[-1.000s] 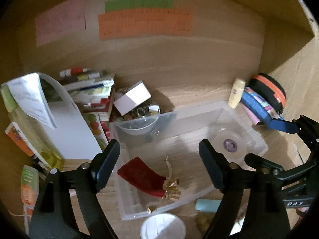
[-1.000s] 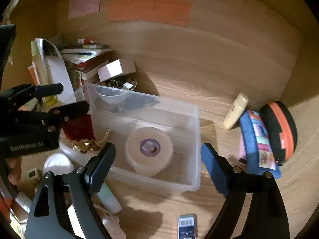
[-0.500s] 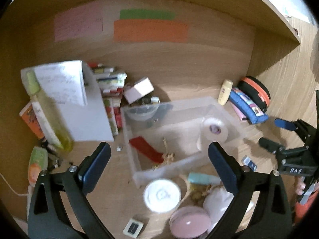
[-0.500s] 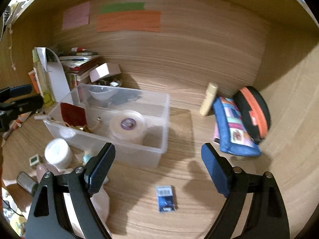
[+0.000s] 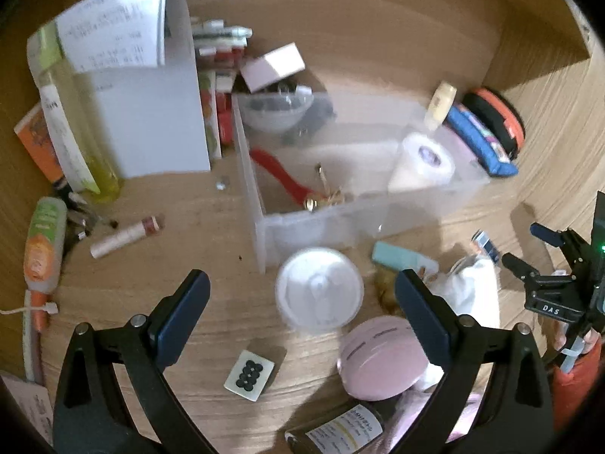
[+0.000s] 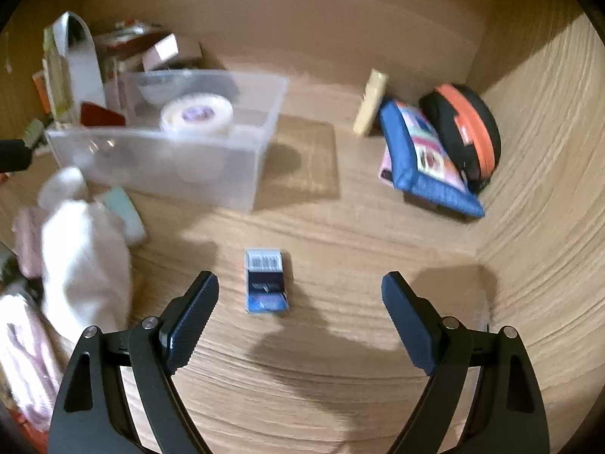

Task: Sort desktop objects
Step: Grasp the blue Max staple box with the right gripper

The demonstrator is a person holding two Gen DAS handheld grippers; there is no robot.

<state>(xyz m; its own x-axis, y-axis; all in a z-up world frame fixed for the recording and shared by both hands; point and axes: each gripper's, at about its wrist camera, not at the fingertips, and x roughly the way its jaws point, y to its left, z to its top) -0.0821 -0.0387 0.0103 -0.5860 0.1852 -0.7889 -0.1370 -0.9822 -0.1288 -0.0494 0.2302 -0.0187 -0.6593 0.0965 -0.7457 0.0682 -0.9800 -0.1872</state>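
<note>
1. The clear plastic bin (image 5: 363, 204) is sitting on the wooden desk (image 6: 340, 378), with a white tape roll (image 5: 423, 162) and a red pouch (image 5: 280, 174) lying inside it.
2. The left gripper (image 5: 302, 302) is hanging wide open above a white round lid (image 5: 319, 289), gripping nothing.
3. The right gripper (image 6: 298, 302) is also standing wide and empty, over a small blue packet (image 6: 266, 282).
4. A blue pencil case (image 6: 423, 155) is leaning against a black and orange pouch (image 6: 465, 132), well apart from the bin.

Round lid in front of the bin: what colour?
White lid, clearest in the left wrist view.
</note>
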